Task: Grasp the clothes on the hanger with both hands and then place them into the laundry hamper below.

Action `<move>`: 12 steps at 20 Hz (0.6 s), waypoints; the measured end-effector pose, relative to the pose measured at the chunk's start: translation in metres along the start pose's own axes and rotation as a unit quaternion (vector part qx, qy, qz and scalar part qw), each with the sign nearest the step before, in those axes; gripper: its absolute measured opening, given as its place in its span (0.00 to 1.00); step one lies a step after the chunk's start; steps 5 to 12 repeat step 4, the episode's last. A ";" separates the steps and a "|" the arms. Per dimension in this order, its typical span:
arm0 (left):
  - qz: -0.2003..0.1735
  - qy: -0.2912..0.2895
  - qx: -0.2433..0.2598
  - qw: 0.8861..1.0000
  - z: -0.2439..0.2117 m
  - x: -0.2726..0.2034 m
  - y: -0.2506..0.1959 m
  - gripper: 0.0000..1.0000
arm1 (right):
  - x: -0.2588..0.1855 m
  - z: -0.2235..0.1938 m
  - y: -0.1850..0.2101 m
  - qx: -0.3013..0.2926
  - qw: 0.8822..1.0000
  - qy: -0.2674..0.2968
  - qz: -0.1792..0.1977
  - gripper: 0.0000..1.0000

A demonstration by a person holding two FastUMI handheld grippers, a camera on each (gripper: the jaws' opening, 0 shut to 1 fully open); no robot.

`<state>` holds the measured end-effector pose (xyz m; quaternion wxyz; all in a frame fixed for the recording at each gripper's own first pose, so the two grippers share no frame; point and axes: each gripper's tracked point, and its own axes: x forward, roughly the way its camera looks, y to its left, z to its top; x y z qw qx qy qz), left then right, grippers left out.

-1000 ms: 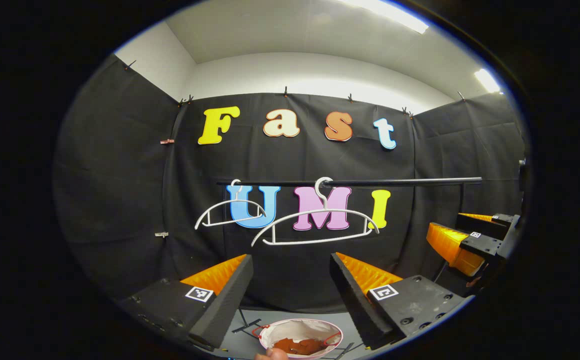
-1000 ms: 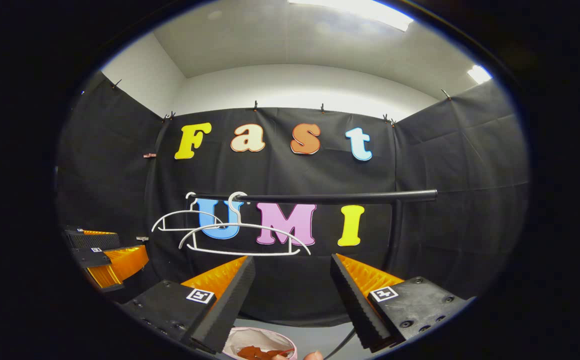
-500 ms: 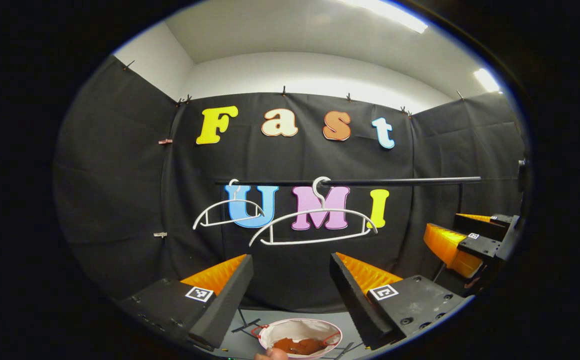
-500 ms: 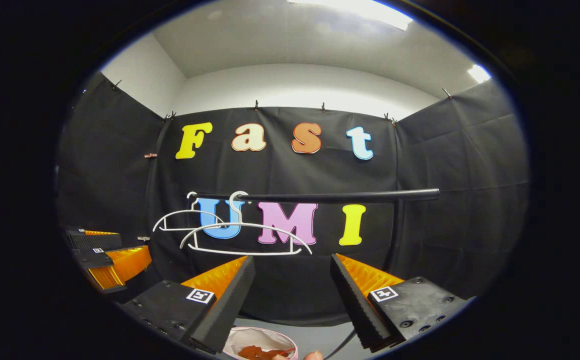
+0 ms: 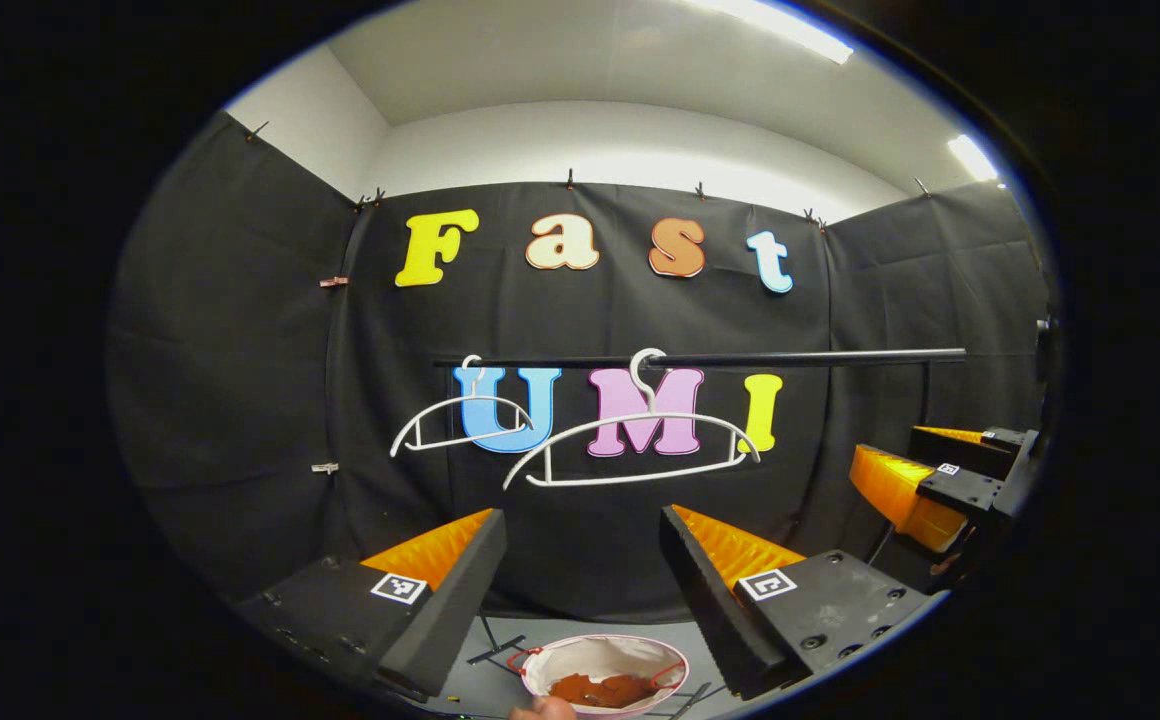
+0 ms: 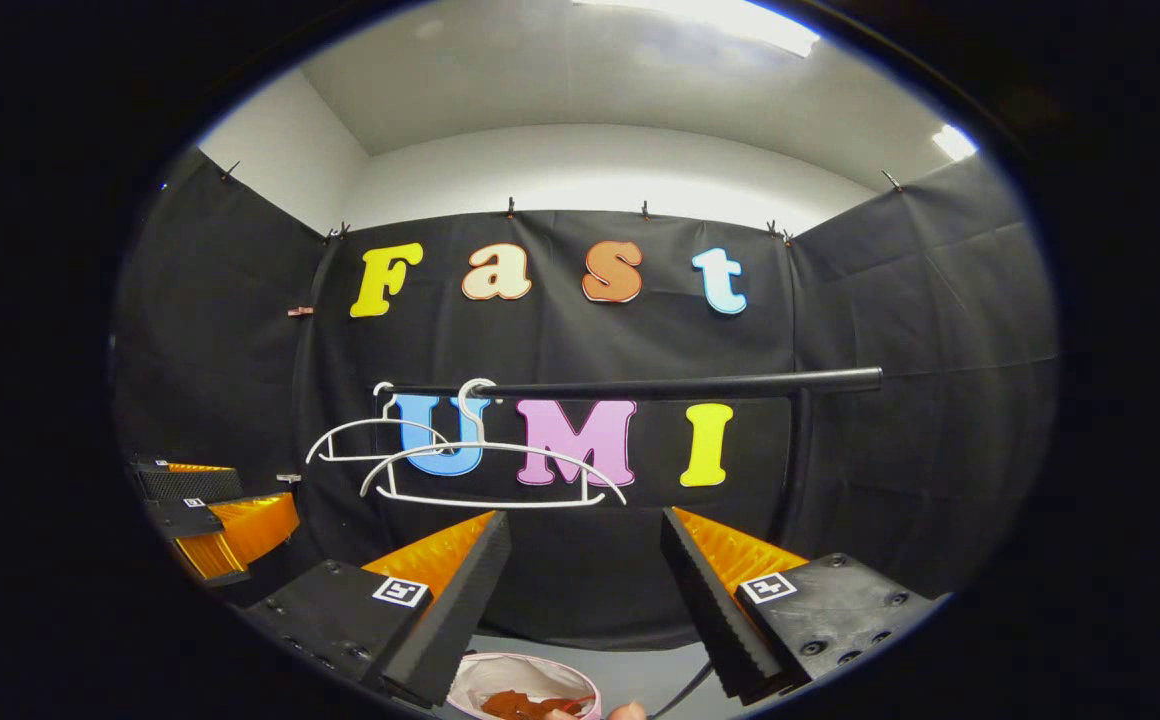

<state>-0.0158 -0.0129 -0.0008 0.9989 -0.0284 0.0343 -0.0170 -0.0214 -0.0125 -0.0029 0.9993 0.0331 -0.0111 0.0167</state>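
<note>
With the rust-brown clothes (image 5: 598,689) already in the hamper (image 5: 540,668) and both hangers (image 5: 630,450) bare, the left gripper (image 5: 580,560) and right gripper (image 6: 580,560) gape empty — the main risk left, I judge, is a low swing tipping the hamper.

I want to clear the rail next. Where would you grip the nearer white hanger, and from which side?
Grip the nearer white hanger by its thin bottom bar, coming straight from the front with fingers above and below it. It hangs bare and faces the left gripper, whose jaws stand open.
</note>
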 end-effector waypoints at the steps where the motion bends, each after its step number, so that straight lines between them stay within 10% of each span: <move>1: 0.000 0.000 -0.001 1.000 0.000 0.000 0.000 0.97 | -0.001 -0.001 0.000 0.000 1.000 0.000 0.000 0.97; 12: 0.000 0.000 -0.002 1.000 0.000 0.001 0.001 0.99 | 0.000 0.000 -0.001 0.000 1.000 0.001 -0.002 0.99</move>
